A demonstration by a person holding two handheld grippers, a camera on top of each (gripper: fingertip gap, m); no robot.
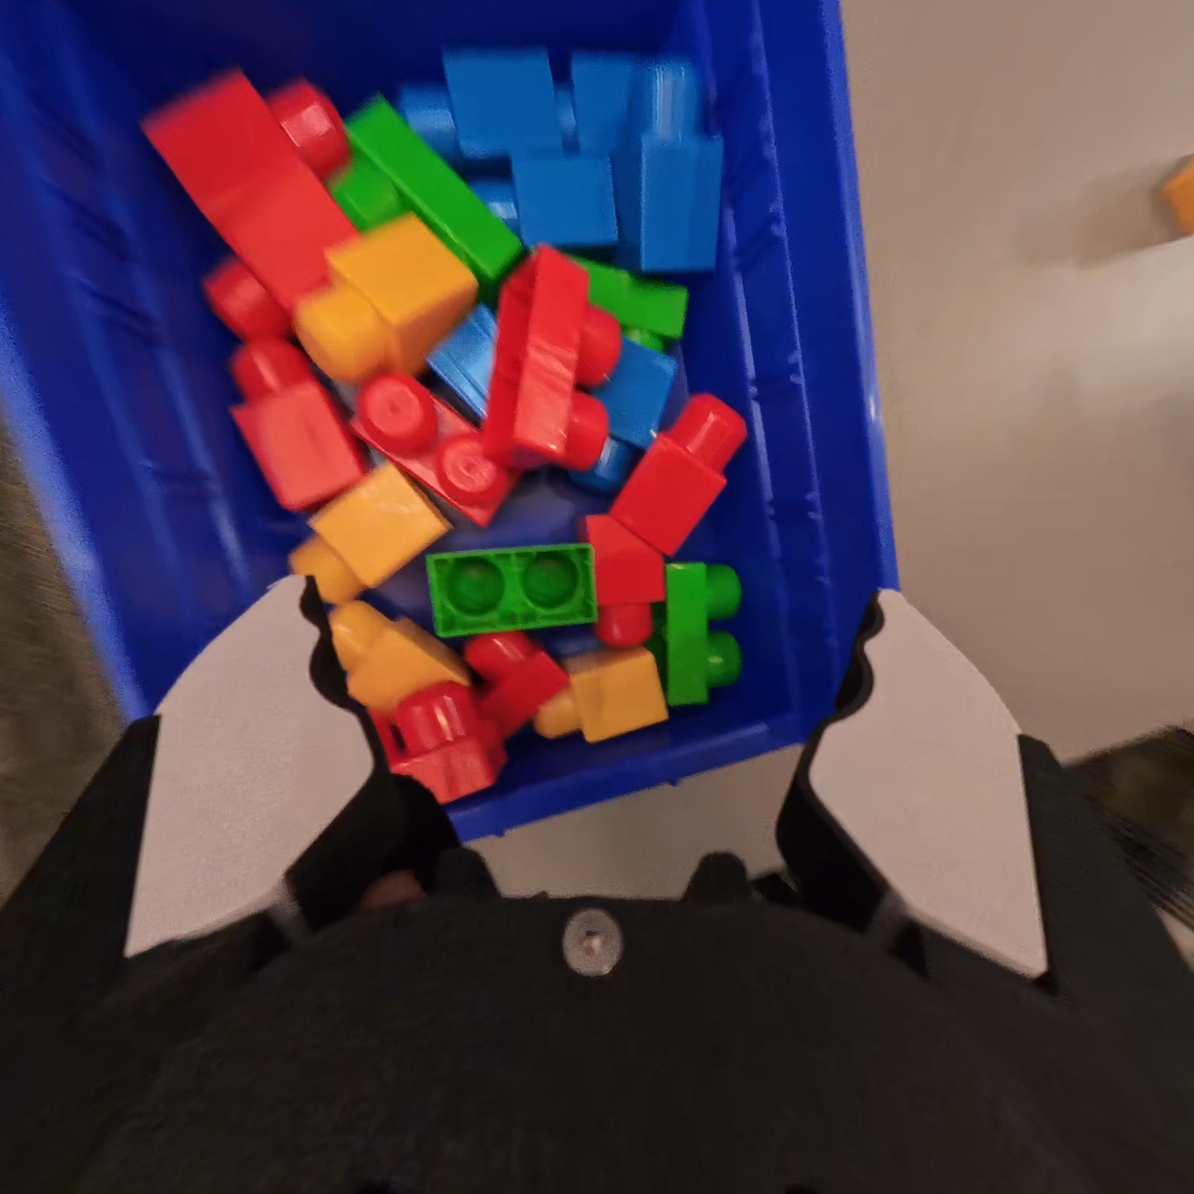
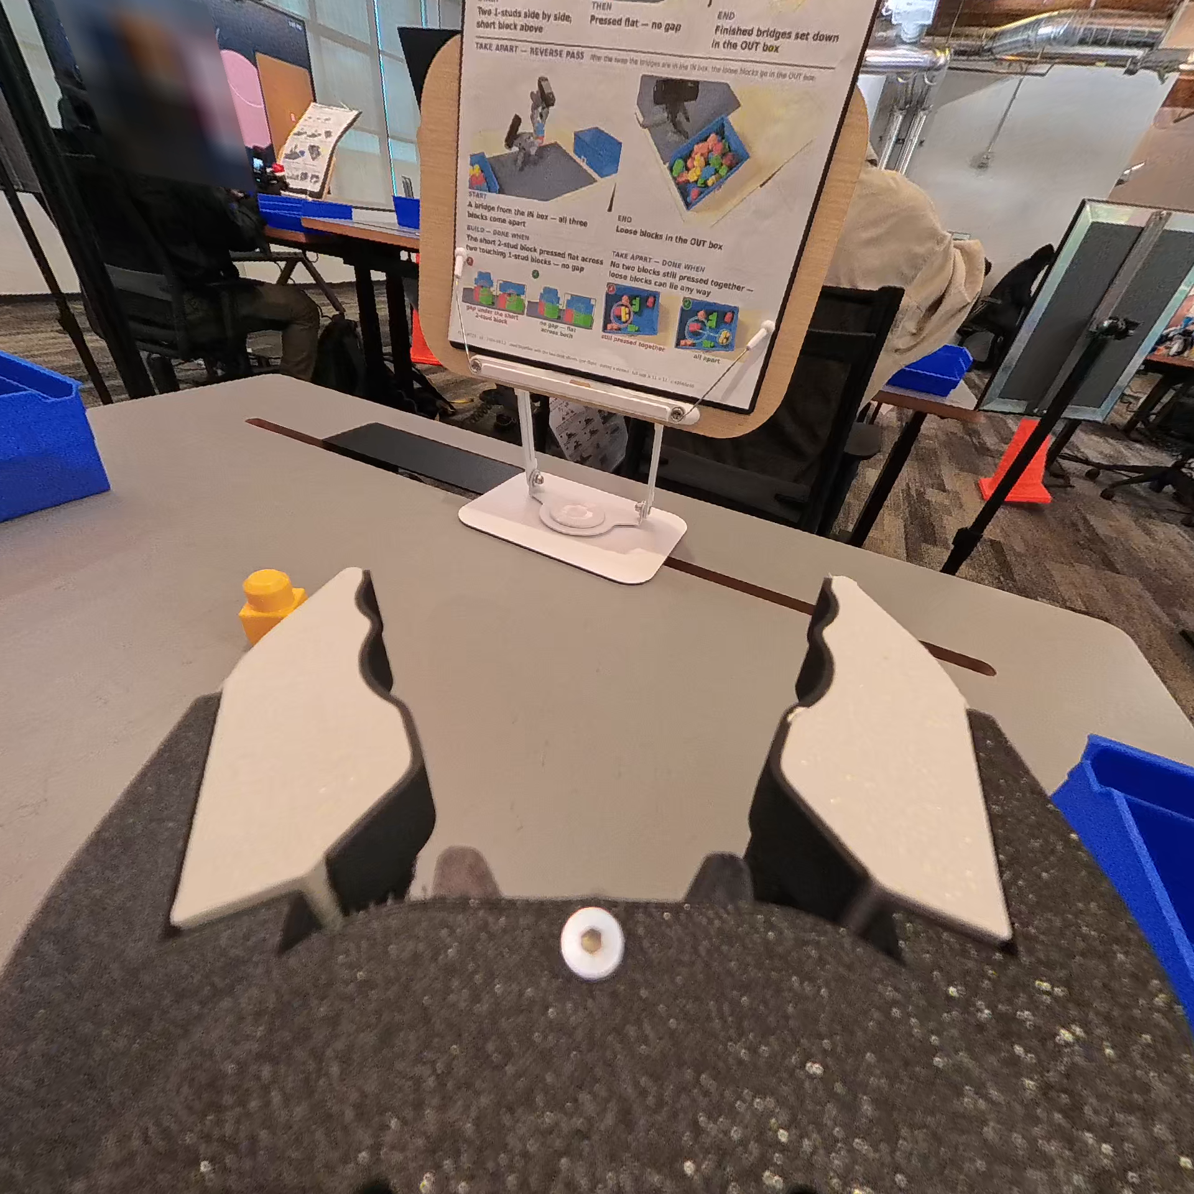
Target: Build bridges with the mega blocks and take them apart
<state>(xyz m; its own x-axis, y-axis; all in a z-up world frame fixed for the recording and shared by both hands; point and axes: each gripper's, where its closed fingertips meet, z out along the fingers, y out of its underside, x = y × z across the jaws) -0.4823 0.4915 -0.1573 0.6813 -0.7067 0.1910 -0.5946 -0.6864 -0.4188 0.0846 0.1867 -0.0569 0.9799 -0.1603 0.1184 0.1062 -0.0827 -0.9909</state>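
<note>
In the left wrist view a blue bin holds several loose red, yellow, green and blue mega blocks. A green two-stud block lies upside down near the bin's near end. My left gripper hangs open over that near end, empty. In the right wrist view my right gripper is open and empty above the grey table. A yellow one-stud block stands upright on the table just left of the right gripper's left finger; it also shows at the right edge of the left wrist view.
A document stand with an instruction sheet stands at the table's far middle. A second blue bin sits at the far left and another blue bin at the near right. People sit at other tables beyond.
</note>
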